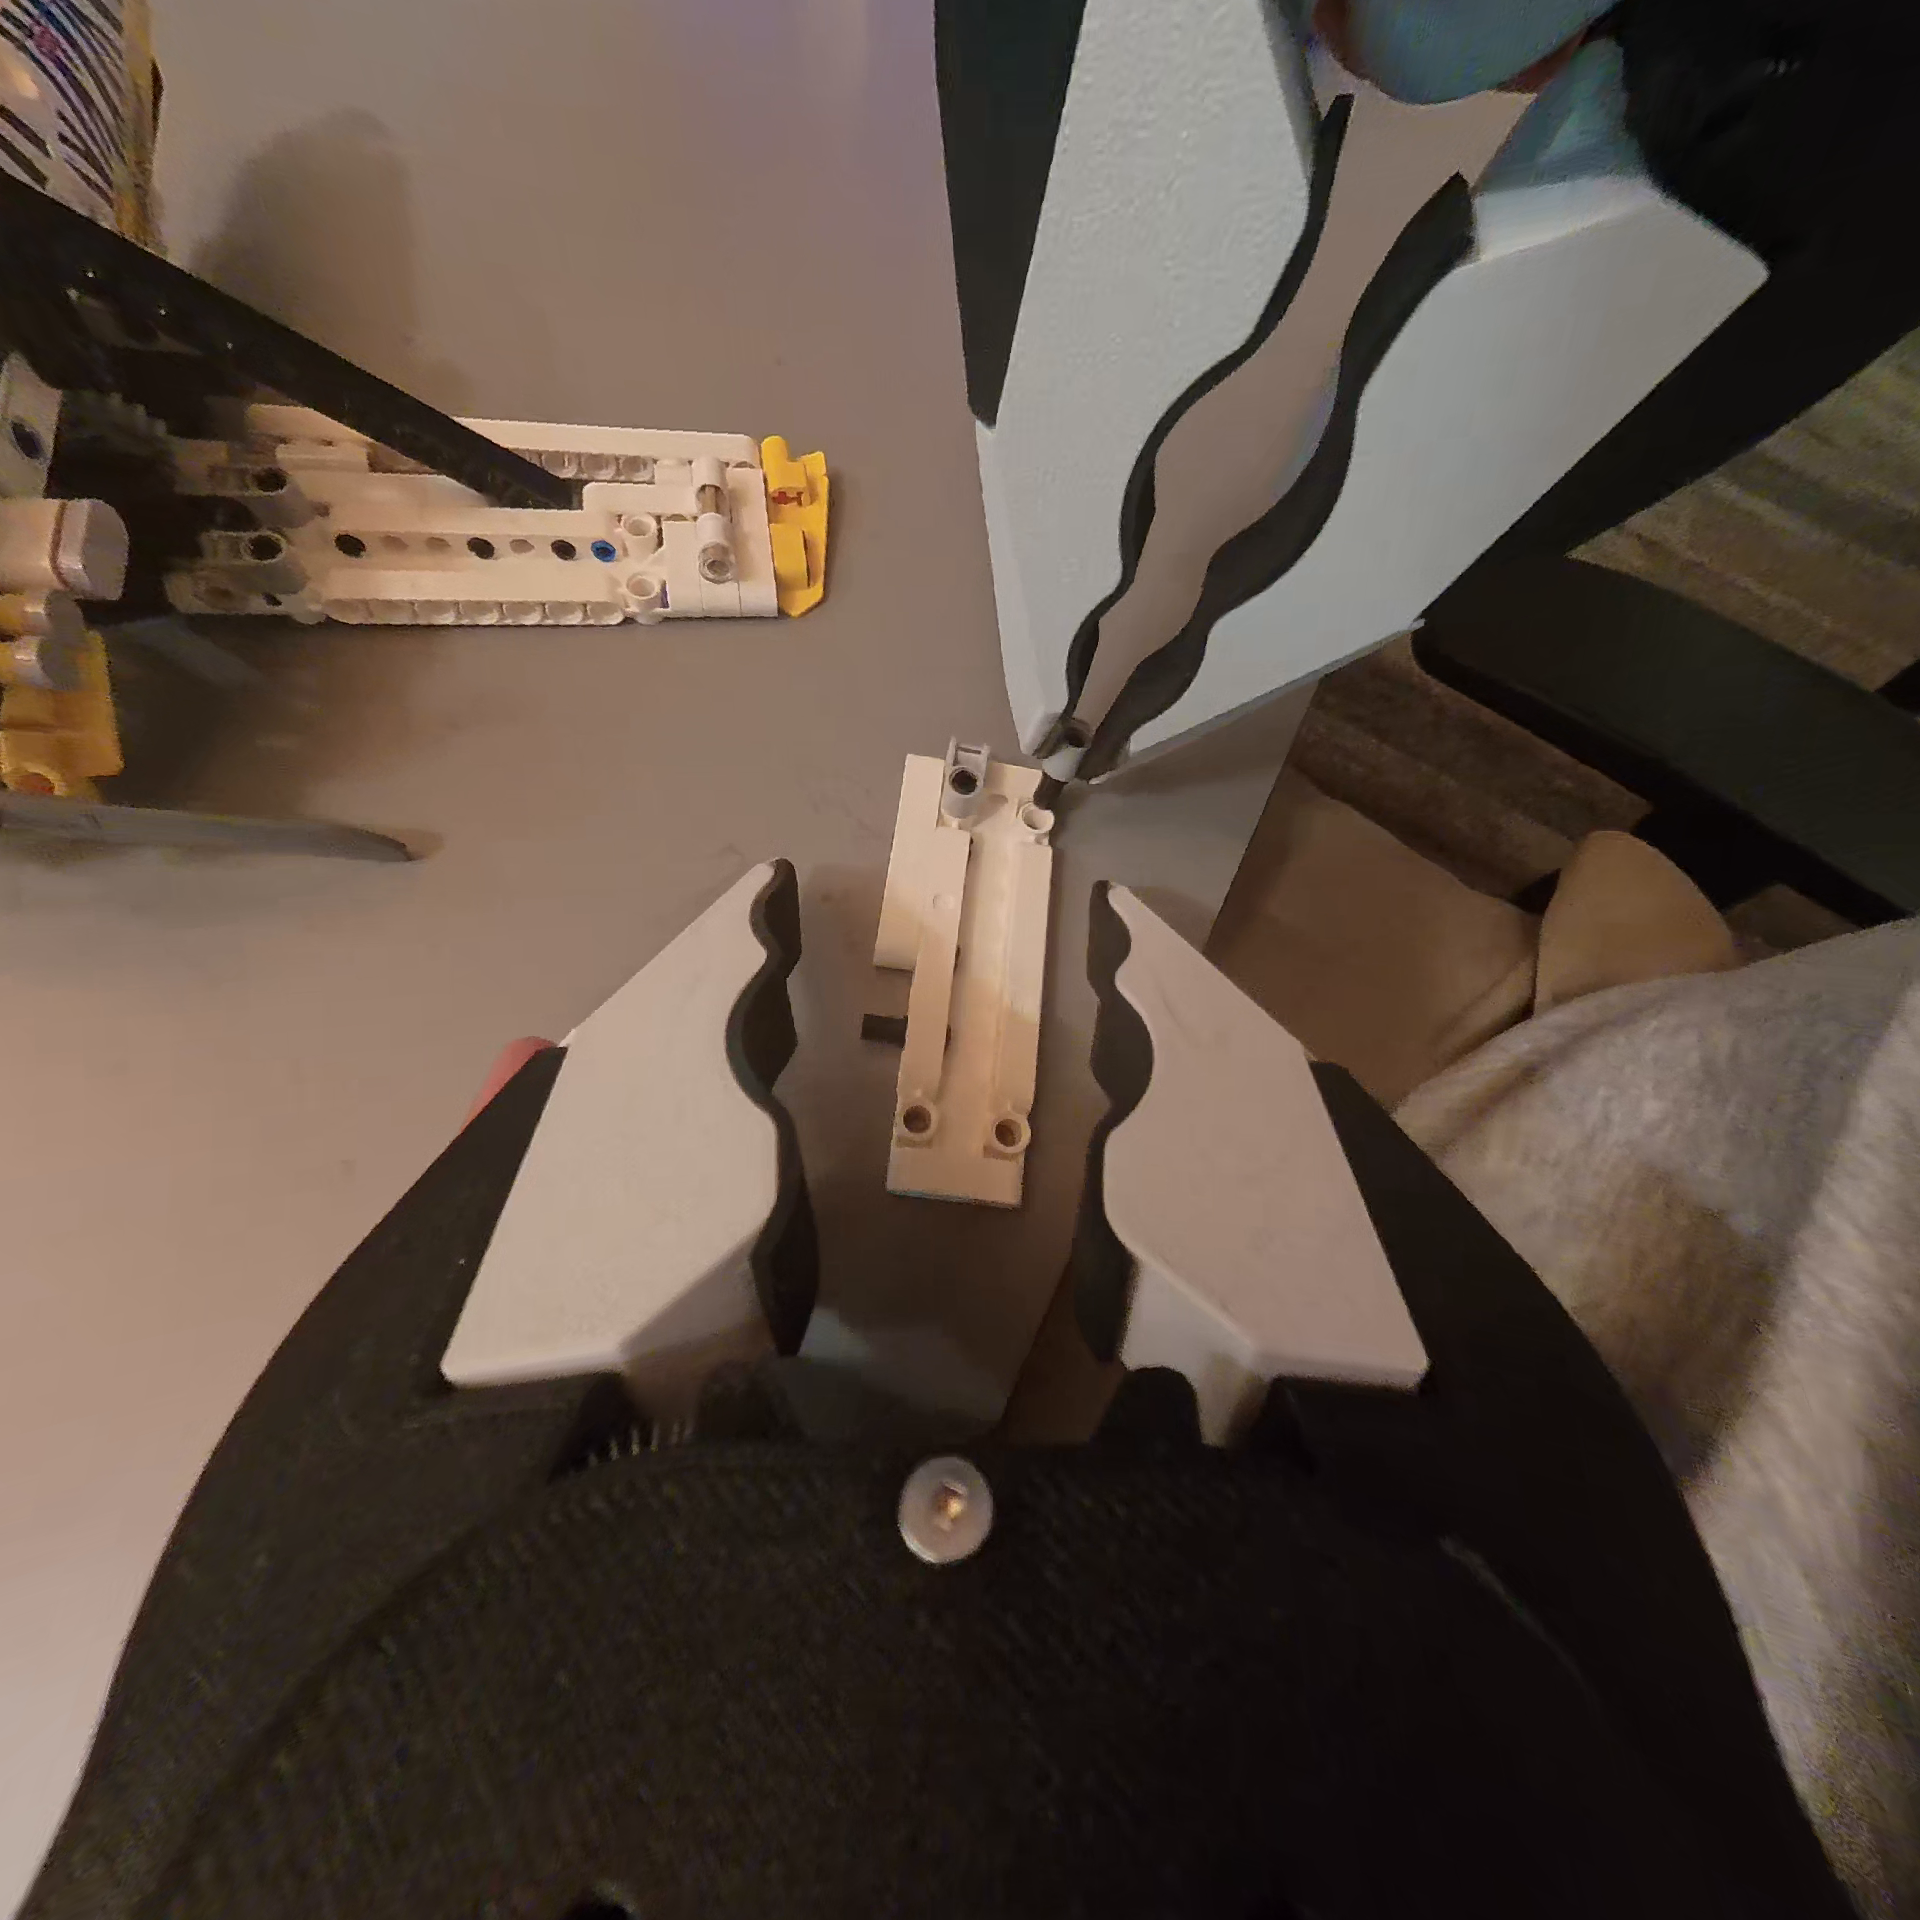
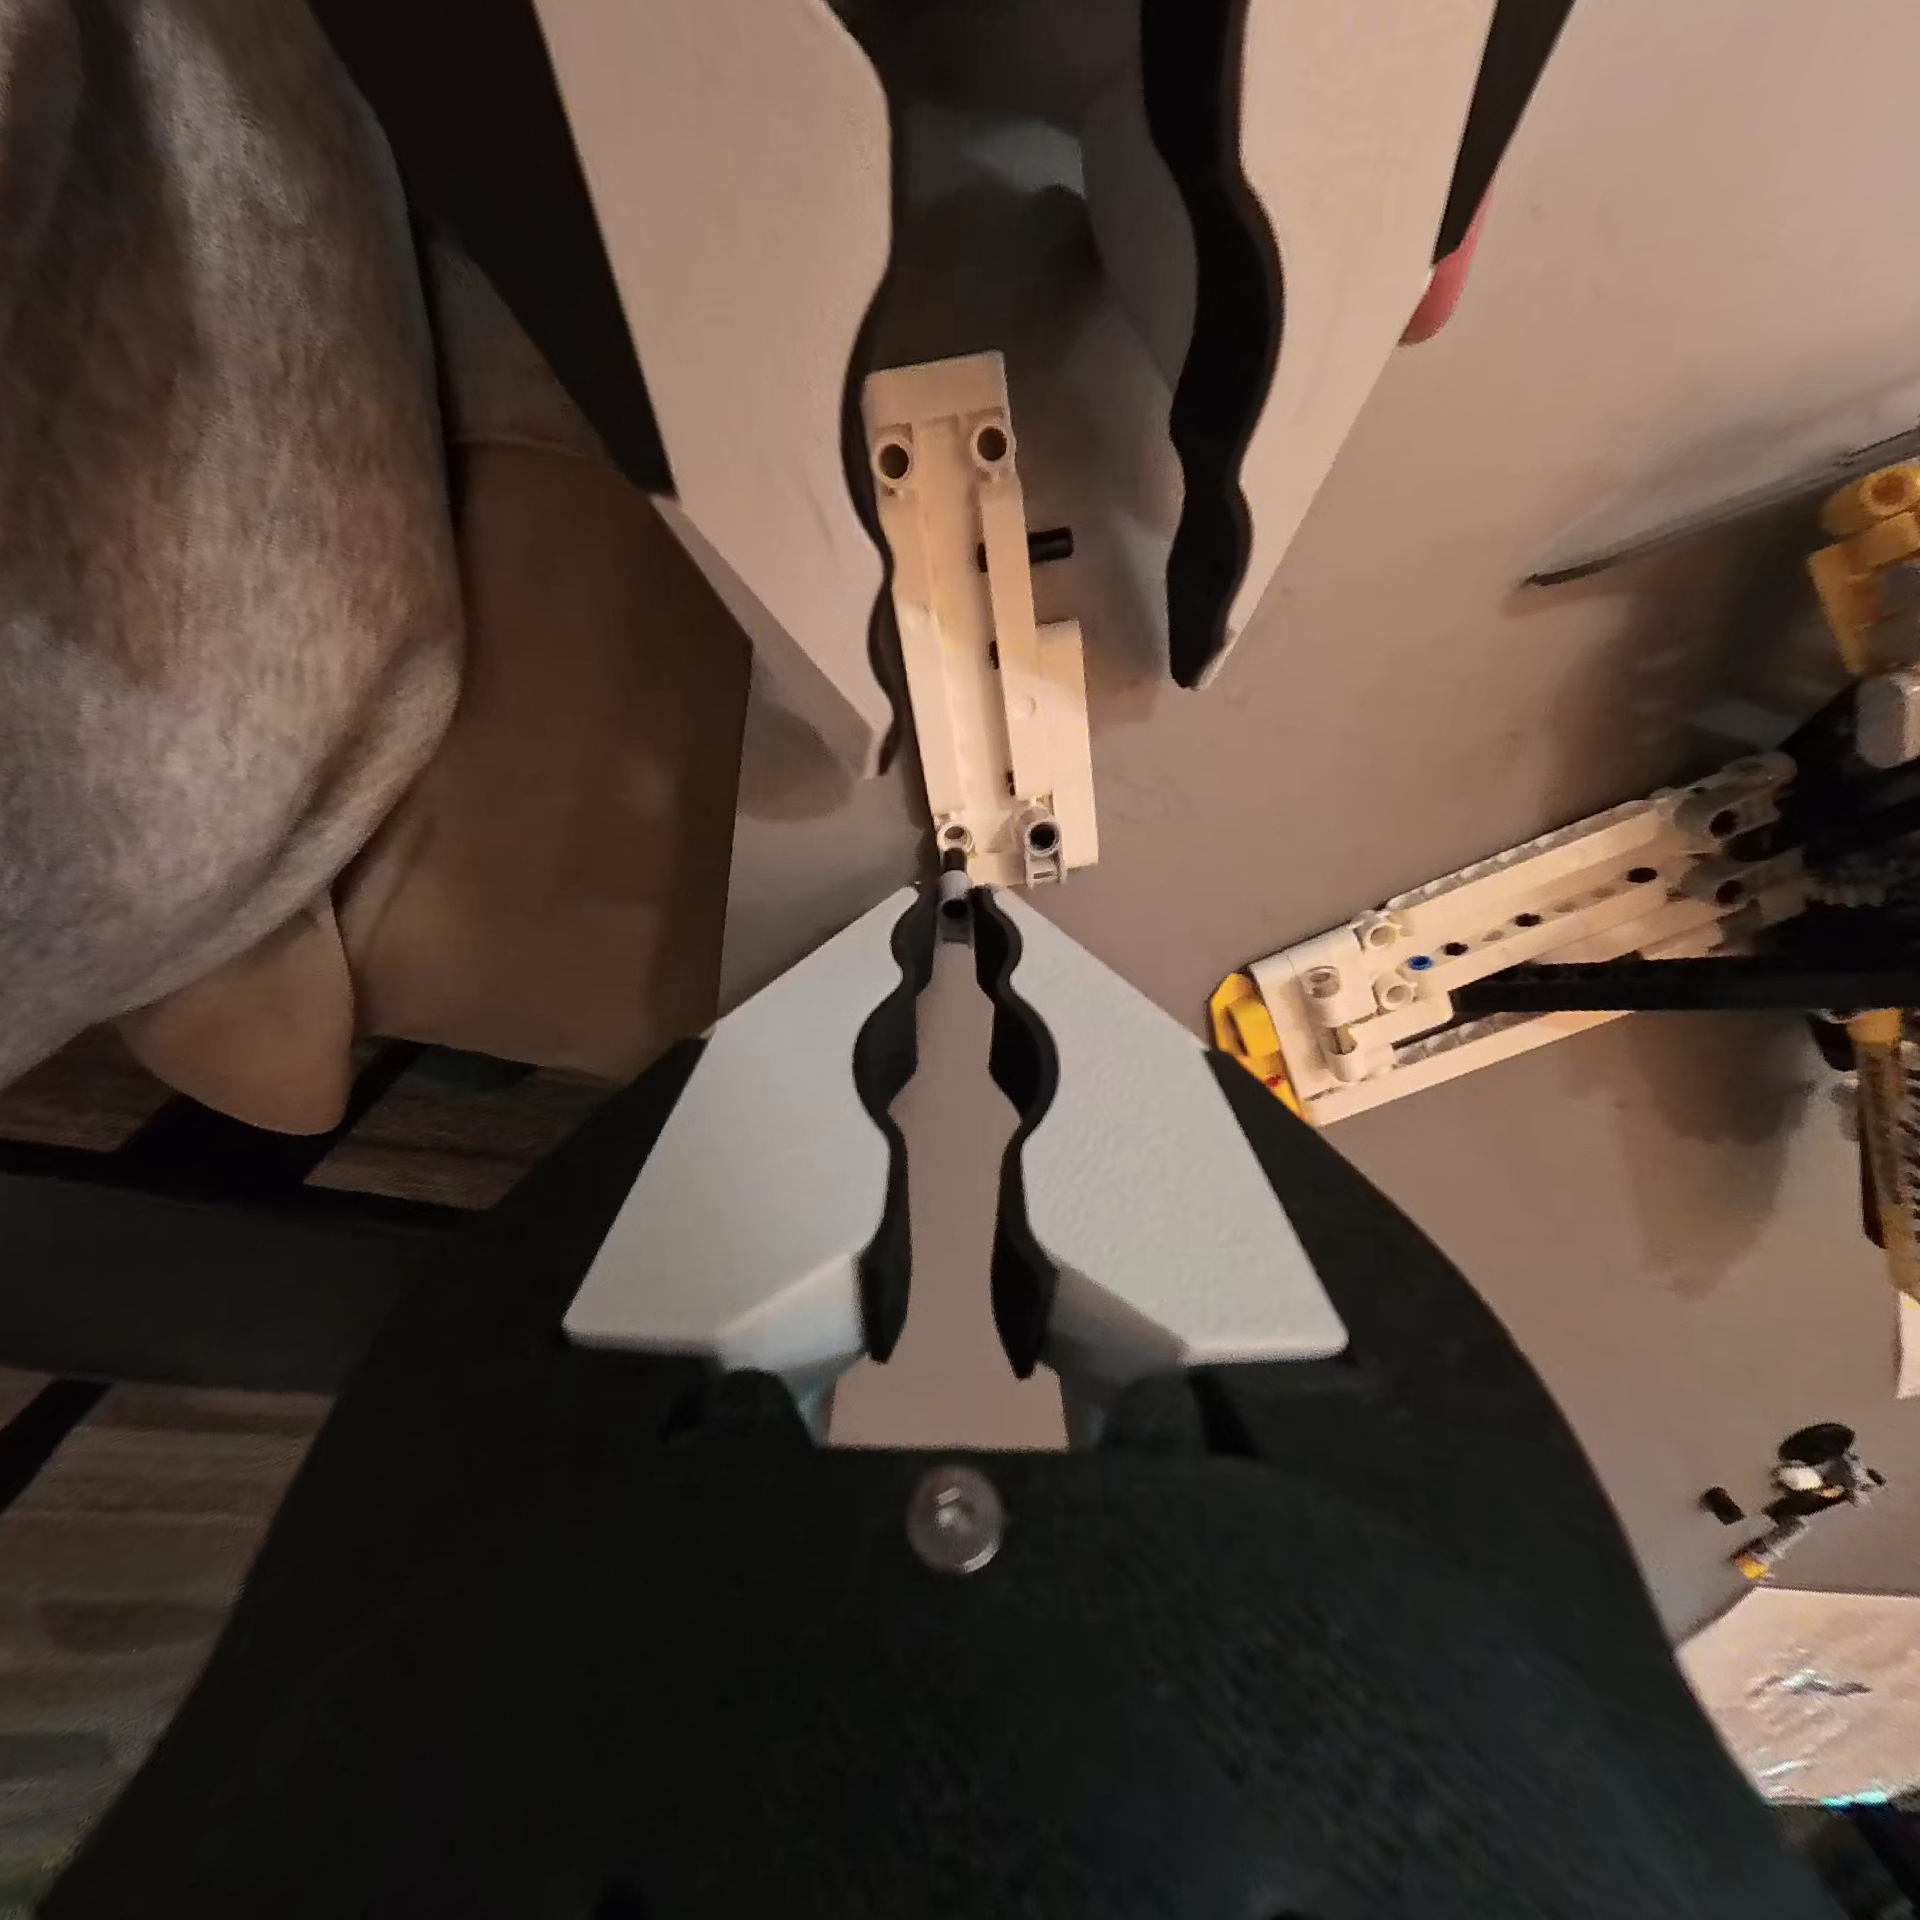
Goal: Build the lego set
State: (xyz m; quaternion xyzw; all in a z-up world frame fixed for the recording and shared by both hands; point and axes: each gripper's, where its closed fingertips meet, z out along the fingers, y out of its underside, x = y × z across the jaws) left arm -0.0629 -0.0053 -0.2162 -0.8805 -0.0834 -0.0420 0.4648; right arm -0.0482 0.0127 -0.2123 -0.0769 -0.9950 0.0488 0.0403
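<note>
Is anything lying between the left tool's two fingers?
Yes: the white panel piece lies on the grey table between the open left tool, in both wrist views. The right tool holds a small connector at its far end.

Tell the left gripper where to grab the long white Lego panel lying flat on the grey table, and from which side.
Grip the long white Lego panel across its two long edges, near the middle, coming from its two-hole end. The left gripper already straddles it, open, its fingers along those straight, parallel sides. Stay clear of the far end, where the right gripper holds a small grey connector.
</note>
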